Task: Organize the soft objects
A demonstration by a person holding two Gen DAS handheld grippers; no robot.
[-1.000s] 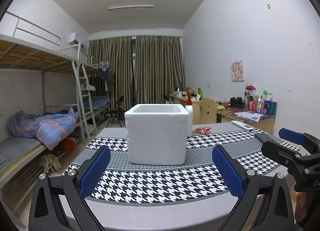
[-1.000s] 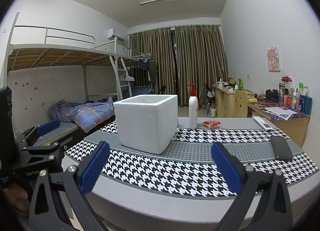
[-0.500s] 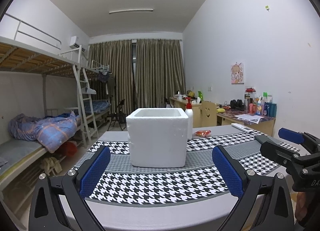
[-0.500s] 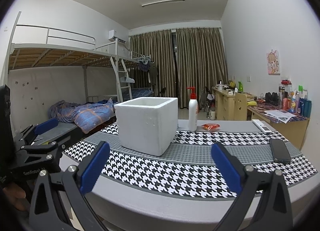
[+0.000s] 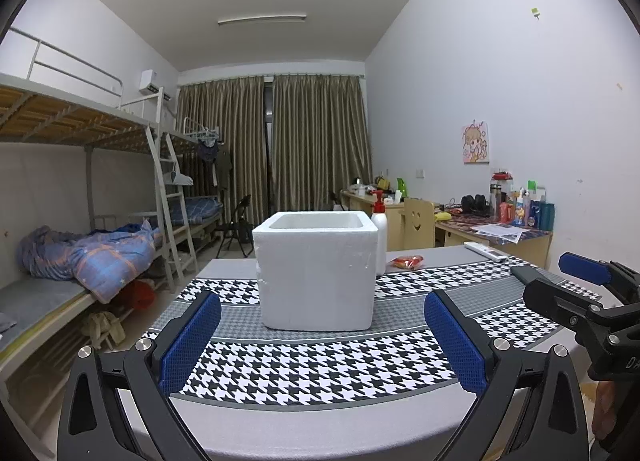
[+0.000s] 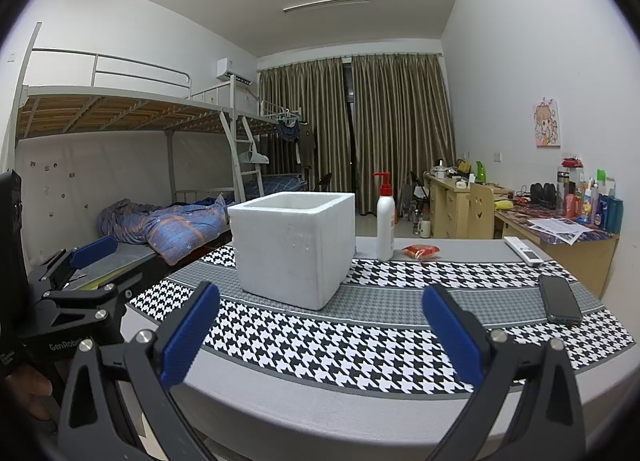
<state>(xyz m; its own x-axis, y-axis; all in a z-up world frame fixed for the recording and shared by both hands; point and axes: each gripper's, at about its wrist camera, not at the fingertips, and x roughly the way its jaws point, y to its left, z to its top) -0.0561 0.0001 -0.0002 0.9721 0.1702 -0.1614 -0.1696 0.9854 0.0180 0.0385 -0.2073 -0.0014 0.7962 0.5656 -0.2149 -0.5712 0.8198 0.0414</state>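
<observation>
Left tongs [image 5: 320, 341] and right tongs [image 6: 318, 335] gape empty; foam box [image 5: 316, 273] at 12 o'clock; "GenRob" legible on left tongs.

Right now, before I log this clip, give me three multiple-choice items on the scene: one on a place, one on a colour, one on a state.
1. Where does the pump bottle stand?
A. Inside the foam box
B. On the table beside the foam box
C. On the bunk bed

2. What colour is the pump bottle's cap?
A. Red
B. Green
C. Black

3. How are the left gripper and right gripper?
A. Both shut on cloth
B. One open, one shut
C. Both open and empty

Answers: 1 B, it stands on the table by the box's far right corner. 2 A, the pump head is red. 3 C, blue pads sit wide apart, nothing between.
</observation>
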